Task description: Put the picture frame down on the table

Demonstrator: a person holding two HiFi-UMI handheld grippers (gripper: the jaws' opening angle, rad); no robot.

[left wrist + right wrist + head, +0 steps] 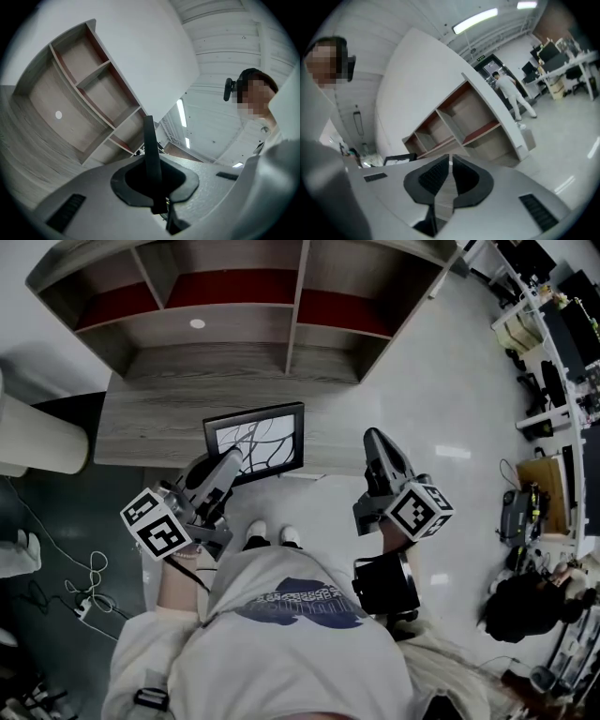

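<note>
The picture frame (255, 440) is black with a pale branch print. It hangs tilted above the front edge of the grey wooden table (141, 427). My left gripper (223, 474) is shut on its lower left corner. In the left gripper view the frame's thin black edge (149, 140) stands upright between the jaws of the left gripper (153, 177). My right gripper (378, 442) hangs off the table's right end, over the white floor. Its jaws meet at the tips with nothing between them (450, 161). The right gripper view shows the frame (396, 159) at the left.
A shelf unit (234, 306) with red-backed compartments stands along the table's back; a small white disc (197, 323) lies in it. A white cylinder (28, 432) and floor cables (84, 587) are at the left. Desks with equipment (553, 352) line the right. A person in white (508, 93) stands far off.
</note>
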